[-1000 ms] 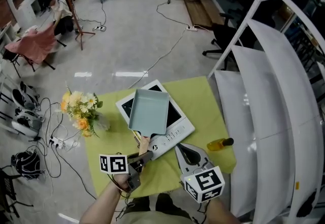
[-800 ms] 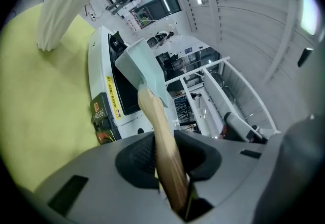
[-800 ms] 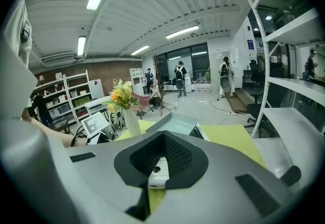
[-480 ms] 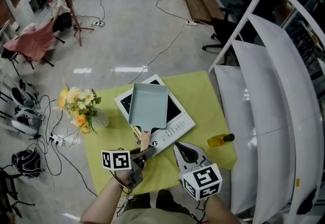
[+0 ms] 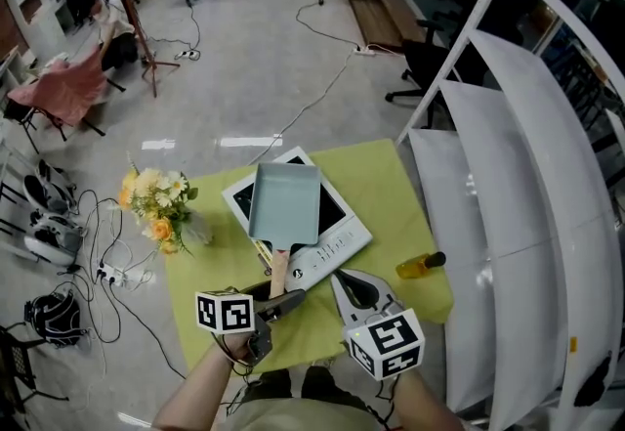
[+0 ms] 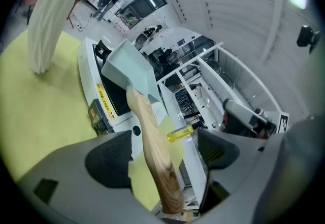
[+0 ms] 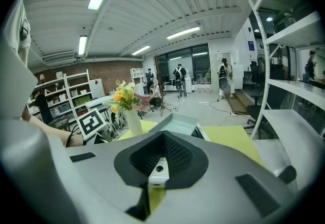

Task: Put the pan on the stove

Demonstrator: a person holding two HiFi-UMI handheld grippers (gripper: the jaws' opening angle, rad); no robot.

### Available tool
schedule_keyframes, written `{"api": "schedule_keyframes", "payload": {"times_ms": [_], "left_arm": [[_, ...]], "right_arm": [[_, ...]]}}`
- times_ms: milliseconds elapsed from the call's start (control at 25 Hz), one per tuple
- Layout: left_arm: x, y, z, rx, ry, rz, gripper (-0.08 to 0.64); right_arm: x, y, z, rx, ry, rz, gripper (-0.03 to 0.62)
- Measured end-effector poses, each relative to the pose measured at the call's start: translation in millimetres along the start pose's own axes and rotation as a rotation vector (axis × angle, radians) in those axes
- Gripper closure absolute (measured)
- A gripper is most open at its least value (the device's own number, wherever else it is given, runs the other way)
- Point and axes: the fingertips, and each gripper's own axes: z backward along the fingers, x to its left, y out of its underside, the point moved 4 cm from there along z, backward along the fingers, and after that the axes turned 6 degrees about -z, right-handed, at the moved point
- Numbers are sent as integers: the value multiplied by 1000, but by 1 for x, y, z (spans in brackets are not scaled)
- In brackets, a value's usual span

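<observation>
The pale blue-green square pan [image 5: 285, 204] rests on the white induction stove [image 5: 337, 243] on the green tablecloth. Its wooden handle [image 5: 278, 273] points back toward me. My left gripper [image 5: 281, 304] stands at the end of that handle, jaws opening. In the left gripper view the handle [image 6: 152, 141] runs between the two dark pads [image 6: 109, 164] with a gap on each side, and the pan [image 6: 129, 68] sits beyond on the stove [image 6: 109, 98]. My right gripper [image 5: 342, 279] hovers just right of the handle, shut and empty; in its own view [image 7: 160, 164] the pan [image 7: 177, 125] lies ahead.
A yellow bottle [image 5: 422, 268] lies on the cloth's right side, beside a white shelf unit [image 5: 508, 224]. A vase of flowers [image 5: 161, 209] stands at the table's left edge. Cables and chairs are on the floor around; people stand far off.
The left gripper's jaws have spread apart and let go of the pan's handle. The pan stays on the stove. The right gripper has hardly moved.
</observation>
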Motion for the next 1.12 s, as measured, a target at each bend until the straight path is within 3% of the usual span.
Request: {"api": "schedule_keyframes", "payload": {"times_ms": [280,440,640,840,1120], "left_arm": [[-3,-16,32,-33,-203,-141,112],[-23,-33,56,-98,-260,-248,112],[-54,-53,82,-115,-347,-475,123],[-91,-71,105,-188,-376,-622,201],[-147,-92,139,-313,-358,-751,290]], "right_arm": [[10,-10,12,-18,1,27,586],[15,-21,23,-46,9,46,586],[19,-34,37,-85,21,59,586],[26,-50,53,-133,23,75,586],[39,-75,83,-226,44,128,586]]}}
